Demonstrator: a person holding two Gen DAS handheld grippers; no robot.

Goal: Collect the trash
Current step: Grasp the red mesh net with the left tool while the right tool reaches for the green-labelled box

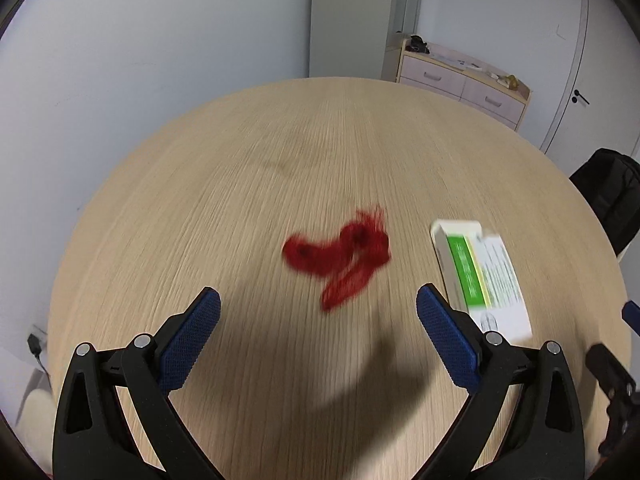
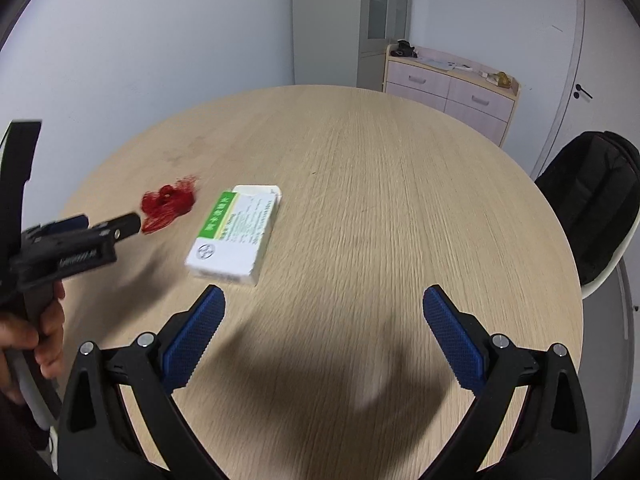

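Observation:
A crumpled red net-like scrap (image 1: 340, 258) lies on the round wooden table (image 1: 280, 140), just ahead of my open left gripper (image 1: 318, 308). To its right rests a white and green cardboard box (image 1: 482, 276) with one end flap open. In the right wrist view the same red scrap (image 2: 168, 205) and box (image 2: 234, 236) lie to the left of my open right gripper (image 2: 324, 308), which hovers over bare wood with nothing between its fingers. The left gripper (image 2: 108, 226) shows there from the side, held by a hand (image 2: 44, 336), its tips near the red scrap.
A black chair (image 2: 596, 204) stands at the table's right edge. Behind the table, against the wall, is a low pink-fronted drawer unit (image 2: 450, 88) with small items on top. A white door (image 1: 592, 60) is at the far right. A black plug (image 1: 34, 344) sits low left.

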